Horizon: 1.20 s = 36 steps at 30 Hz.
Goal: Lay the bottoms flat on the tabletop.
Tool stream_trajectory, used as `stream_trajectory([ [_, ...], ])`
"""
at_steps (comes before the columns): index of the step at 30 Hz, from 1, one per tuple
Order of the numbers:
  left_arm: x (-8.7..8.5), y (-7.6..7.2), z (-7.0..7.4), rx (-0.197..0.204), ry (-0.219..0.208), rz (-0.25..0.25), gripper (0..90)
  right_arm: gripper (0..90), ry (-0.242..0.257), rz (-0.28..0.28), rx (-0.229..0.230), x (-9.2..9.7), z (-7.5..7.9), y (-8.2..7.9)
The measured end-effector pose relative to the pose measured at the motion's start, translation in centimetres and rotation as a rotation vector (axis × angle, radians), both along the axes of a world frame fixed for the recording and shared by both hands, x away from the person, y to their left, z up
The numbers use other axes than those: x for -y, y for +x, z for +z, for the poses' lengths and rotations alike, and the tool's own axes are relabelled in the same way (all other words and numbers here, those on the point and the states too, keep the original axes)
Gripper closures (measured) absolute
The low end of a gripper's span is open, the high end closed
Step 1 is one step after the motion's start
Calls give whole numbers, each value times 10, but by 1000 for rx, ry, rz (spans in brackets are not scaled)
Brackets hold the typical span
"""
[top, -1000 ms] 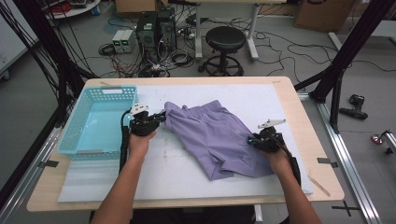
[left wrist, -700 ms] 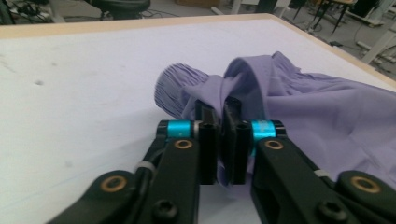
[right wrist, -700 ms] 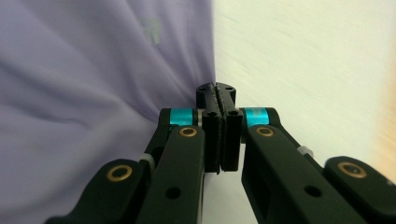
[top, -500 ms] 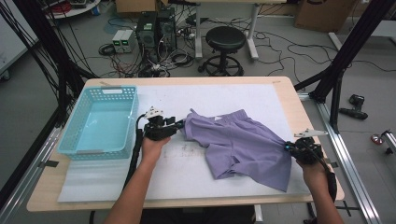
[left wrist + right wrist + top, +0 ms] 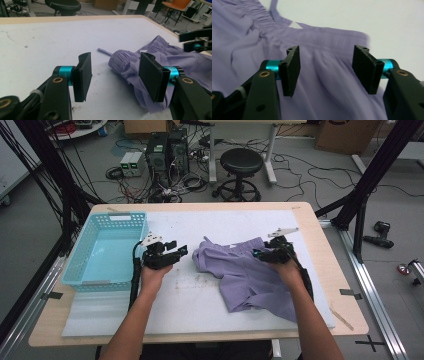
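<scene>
My left tongs (image 5: pixel 181 252) and right tongs (image 5: pixel 257 254) have both just been opening; each now stands wide with nothing pinched. The shorts (image 5: pixel 245 277) lie rumpled on the right half of the bench (image 5: pixel 320 227), near its front edge, one end bunched toward my left tongs. I judge the spreading only begun: the cloth is let go but far from flat, and folding or moving it to the basket (image 5: pixel 80 260) at the left edge is all ahead. The left gripper view shows a drawstring (image 5: pixel 104 51) poking out; the right gripper view shows the gathered waistband (image 5: pixel 329 37) just past my jaws.
</scene>
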<state>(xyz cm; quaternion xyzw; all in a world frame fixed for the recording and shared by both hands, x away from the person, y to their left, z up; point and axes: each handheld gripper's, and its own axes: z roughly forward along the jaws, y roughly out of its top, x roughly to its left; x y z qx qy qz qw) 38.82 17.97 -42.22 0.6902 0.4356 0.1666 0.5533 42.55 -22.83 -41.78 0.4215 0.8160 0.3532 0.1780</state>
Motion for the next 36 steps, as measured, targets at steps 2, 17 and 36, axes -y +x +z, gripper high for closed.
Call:
stream_trajectory([
  [2,-1,-3,1,14,-1,-4,440,408,-1,15,-39,-12,-6,11],
  [17,-1,-6,-7,-22,37,-43,478,900,-8,-138,33,-1,16,46],
  [36,50,-8,-28,-64,136,-185,508,688,100,-342,51,54,25,32],
])
